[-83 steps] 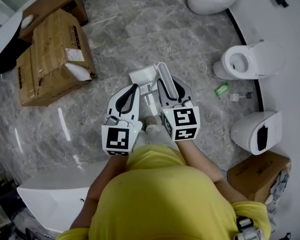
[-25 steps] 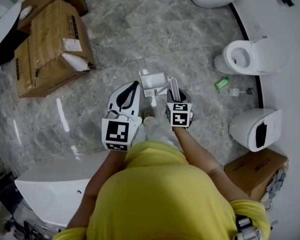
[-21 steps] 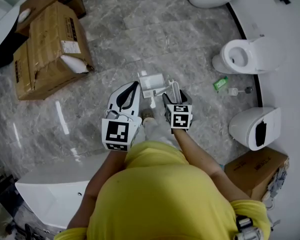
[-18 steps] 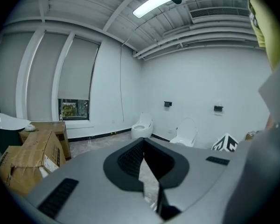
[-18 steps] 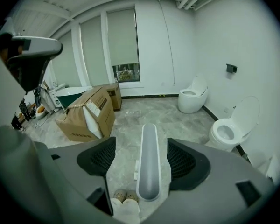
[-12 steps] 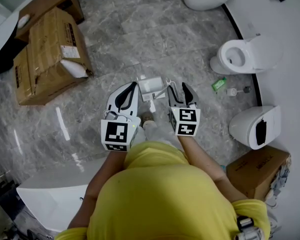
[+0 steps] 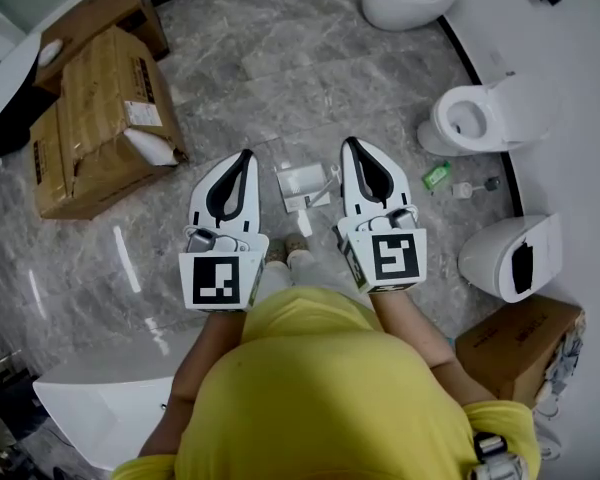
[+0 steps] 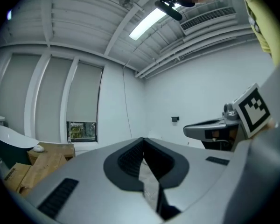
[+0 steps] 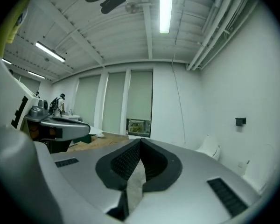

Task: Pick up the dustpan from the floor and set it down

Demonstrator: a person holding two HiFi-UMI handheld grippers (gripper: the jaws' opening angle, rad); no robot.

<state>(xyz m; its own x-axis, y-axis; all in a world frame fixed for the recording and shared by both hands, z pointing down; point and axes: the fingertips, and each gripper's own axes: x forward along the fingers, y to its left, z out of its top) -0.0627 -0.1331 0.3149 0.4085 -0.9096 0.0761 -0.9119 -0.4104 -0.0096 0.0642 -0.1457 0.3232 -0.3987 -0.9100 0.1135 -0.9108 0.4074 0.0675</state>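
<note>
In the head view the dustpan [image 7: 302, 182] lies on the grey marble floor [image 7: 280, 58] just above the centre of the frame. It sits in the gap between the two raised tools and touches neither. The left gripper [image 7: 242, 155] has its jaws pressed together with nothing between them, and its own view shows the dark pads meeting at the tip [image 8: 143, 139]. The right gripper [image 7: 352, 143] is likewise closed and empty, with its pads meeting in its own view [image 9: 140, 140]. Both point level, out over the room rather than down at the floor.

The dustpan looks like white moulded plastic — probably light, stiff enough to keep its shape, and thin-walled. Its smooth surface would likely slide between hard pads, and a pinch on the flat tray wall might let it swing. A slim pale part stands at its right edge toward the right gripper; it may be the handle, though it is too small in the frame to be sure. If so, that is the sensible place to grip, close to where it joins the tray, so the pan hangs steady. Failing that, the back rim would serve. Set down on stone, it may skid or tip rather than break.

Cardboard boxes [image 7: 100, 118] sit at the upper left, well apart from the dustpan, and toilets [image 7: 480, 118] line the right side.
</note>
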